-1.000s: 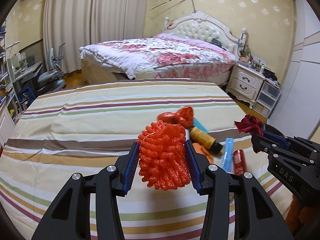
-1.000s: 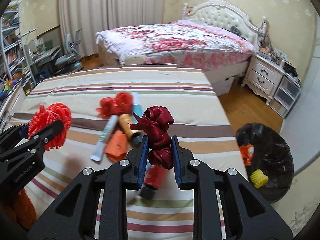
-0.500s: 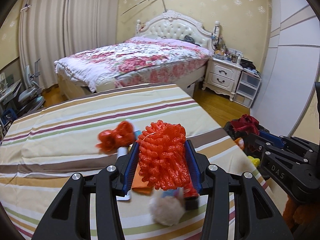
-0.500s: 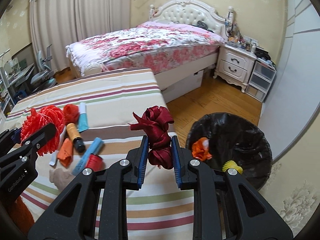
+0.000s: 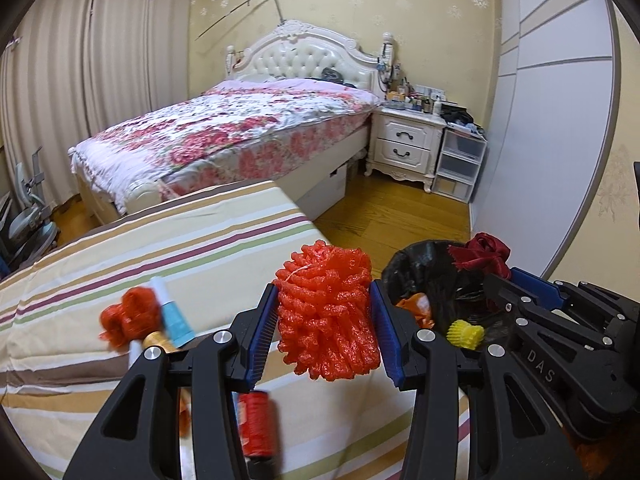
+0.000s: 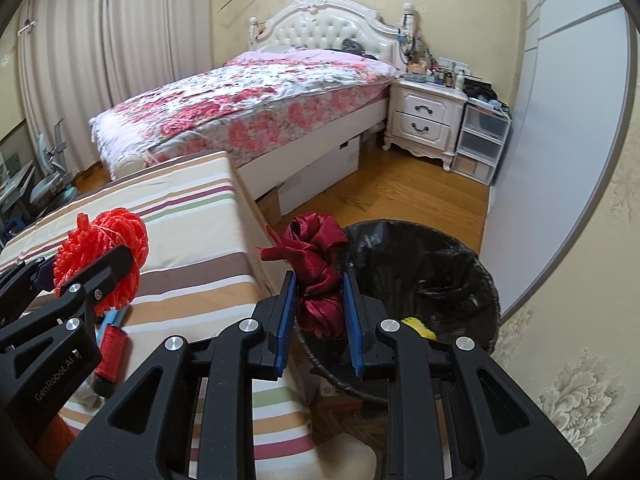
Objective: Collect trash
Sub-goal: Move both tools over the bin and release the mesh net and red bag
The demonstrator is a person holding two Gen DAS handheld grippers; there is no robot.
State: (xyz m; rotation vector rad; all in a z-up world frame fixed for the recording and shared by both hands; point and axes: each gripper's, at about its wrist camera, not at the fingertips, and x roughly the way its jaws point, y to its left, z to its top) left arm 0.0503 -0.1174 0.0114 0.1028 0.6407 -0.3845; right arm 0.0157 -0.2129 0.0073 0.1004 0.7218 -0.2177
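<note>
The left tool (image 5: 325,322), marked "GenRobot.AI", grips an orange foam net (image 5: 328,312) above the striped bench (image 5: 168,248). The right tool (image 6: 318,306), marked "DAS", pinches a dark red ribbon bow (image 6: 316,264) at the rim of the black-lined trash bin (image 6: 440,272).

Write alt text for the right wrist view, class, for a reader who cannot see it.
The right gripper holds a dark red ribbon bow between its blue-padded fingers, in front of a black-lined trash bin on the wood floor. At left, the left gripper holds an orange-red foam net over a striped tablecloth.
</note>
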